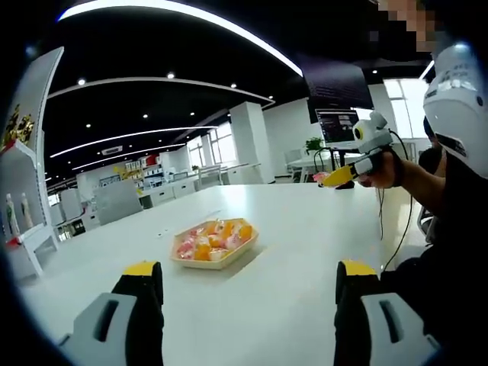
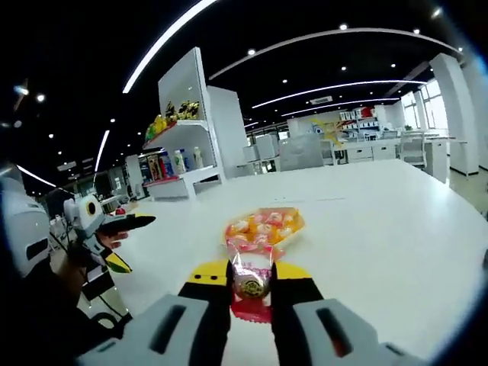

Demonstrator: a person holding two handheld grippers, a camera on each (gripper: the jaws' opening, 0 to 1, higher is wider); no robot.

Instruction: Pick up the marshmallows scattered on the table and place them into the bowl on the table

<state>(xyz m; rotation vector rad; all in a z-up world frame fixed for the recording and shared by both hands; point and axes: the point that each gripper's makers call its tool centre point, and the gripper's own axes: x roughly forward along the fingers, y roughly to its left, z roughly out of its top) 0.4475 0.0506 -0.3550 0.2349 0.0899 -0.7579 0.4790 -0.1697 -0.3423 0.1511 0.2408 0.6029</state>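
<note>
1. Broadly, a large white table (image 1: pixel 305 229) spreads under both views in an open office, with white shelving (image 2: pixel 183 130) carrying bottles and yellow items beyond its far edge in the right gripper view.
2. Beyond the table's far side in the left gripper view stand grey chairs (image 1: pixel 116 200) and more desks; none of these crowd the table's middle.
3. Near the table's centre sits a shallow beige bowl (image 1: pixel 192 264), already loaded with pink, orange and white wrapped marshmallows (image 1: pixel 215 238); the surface around it is bare, so nothing blocks the way to it.
4. At the bottom of the left gripper view, the left gripper (image 1: pixel 248 278) has its yellow-tipped black jaws spread wide apart, with nothing between them.
5. Closer in, the right gripper (image 2: pixel 252 284) has its jaws clamped on a single marshmallow in a pink-and-clear wrapper (image 2: pixel 251 293), held above the table just short of the bowl (image 2: pixel 293 229).
6. Off to the side in the left gripper view, a person's hand (image 1: pixel 383 171) grips the right gripper's handle.
</note>
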